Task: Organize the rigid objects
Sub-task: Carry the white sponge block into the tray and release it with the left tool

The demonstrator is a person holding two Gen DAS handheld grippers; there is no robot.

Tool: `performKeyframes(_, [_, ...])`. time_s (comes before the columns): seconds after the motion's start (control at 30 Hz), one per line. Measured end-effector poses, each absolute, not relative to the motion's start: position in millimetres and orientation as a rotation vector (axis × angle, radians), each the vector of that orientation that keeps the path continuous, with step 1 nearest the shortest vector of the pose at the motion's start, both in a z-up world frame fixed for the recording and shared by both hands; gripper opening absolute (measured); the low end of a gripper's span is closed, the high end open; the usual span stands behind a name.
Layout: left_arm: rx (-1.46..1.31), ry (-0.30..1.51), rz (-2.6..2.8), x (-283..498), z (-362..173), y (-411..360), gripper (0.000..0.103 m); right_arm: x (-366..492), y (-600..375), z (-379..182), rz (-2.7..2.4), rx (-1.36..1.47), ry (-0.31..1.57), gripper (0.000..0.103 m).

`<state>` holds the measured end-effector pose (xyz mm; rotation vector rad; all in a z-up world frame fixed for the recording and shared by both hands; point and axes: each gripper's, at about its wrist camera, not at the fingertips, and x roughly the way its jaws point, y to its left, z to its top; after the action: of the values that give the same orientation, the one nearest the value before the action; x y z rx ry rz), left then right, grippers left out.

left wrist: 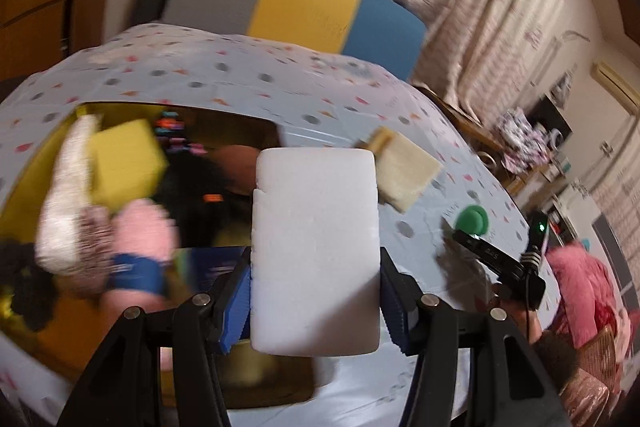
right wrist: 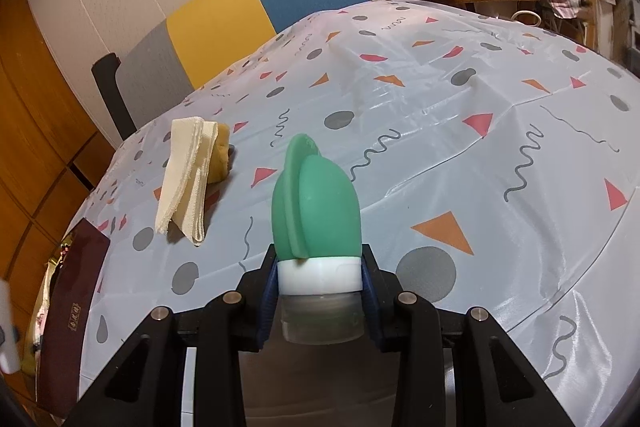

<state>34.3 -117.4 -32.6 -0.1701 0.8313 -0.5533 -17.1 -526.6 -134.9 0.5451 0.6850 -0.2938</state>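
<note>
In the left wrist view we see the left gripper (left wrist: 316, 303) clamped on a white foam block (left wrist: 315, 247), its blue pads (left wrist: 237, 301) pressing both long sides, the jaws standing about half apart to take the block's width. The block hangs over the near edge of the patterned tablecloth (left wrist: 248, 83), above an open box (left wrist: 32, 195) crammed with blurred soft things, among them a yellow sponge (left wrist: 126, 163). Beyond the block, a folded cream cloth (left wrist: 404, 173) lies on the tablecloth.

In the right wrist view the right gripper (right wrist: 320, 291) is closed tight on the white collar of a green silicone bottle (right wrist: 316, 203), which points away over the tablecloth (right wrist: 440, 87). Farther along the tablecloth and left of the bottle lies the cream cloth (right wrist: 186, 179). Past the tablecloth's far edge stands a grey, yellow and blue chair (right wrist: 256, 7).
</note>
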Motion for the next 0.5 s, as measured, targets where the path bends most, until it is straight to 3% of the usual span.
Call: performKeyframes(0.5, [-0.266, 0.931, -0.274, 58, -72, 6, 0.060, -14, -518, -128, -0.341, 0.476, 0.715, 0.037])
